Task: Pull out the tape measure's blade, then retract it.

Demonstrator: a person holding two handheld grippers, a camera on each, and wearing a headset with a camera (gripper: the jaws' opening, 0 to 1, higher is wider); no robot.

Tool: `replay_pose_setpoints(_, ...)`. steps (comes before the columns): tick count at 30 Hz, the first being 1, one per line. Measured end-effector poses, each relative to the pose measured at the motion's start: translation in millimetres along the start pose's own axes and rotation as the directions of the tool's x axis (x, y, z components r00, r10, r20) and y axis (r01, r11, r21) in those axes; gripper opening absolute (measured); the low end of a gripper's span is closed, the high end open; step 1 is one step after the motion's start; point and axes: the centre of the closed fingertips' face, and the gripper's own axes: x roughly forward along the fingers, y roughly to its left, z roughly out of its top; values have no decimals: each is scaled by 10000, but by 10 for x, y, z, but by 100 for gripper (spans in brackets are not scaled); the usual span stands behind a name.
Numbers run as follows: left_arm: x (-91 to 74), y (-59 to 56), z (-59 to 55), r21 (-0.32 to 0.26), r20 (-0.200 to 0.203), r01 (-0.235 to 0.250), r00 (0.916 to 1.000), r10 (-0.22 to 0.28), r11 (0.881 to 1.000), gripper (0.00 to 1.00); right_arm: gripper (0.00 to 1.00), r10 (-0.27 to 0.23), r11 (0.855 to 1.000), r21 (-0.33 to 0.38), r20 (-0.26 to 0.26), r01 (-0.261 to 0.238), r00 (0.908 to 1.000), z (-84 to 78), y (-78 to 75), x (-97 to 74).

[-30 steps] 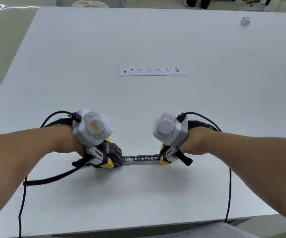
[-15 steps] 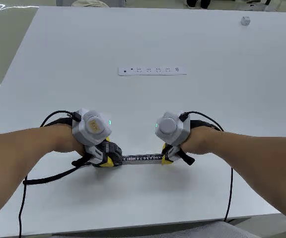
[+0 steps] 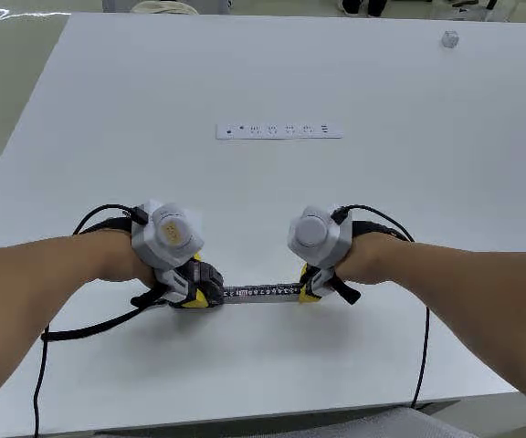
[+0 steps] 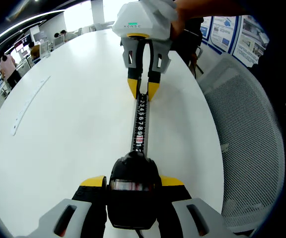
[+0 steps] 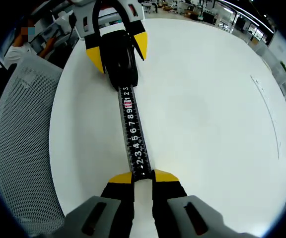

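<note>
Right gripper (image 3: 308, 294) has drawn the blade (image 3: 261, 291) farther rightward, pinching its tip; left gripper (image 3: 194, 294) clamps the case (image 4: 133, 186).

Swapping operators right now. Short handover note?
Left gripper: shut on the tape measure case, low over the table near its front edge.
Right gripper: shut on the tip of the blade.
Done: a short stretch of blade is out, straight between the two grippers.
Left to do: pull further if wanted, then let the blade retract.
</note>
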Motion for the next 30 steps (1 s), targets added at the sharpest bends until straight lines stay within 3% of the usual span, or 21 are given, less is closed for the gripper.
replay_pose_setpoints(30,-3,7,5,-40,19,-14,10000,14,10000,36,11,-82,10000,35,-70,83,9999,-99,-22,-36)
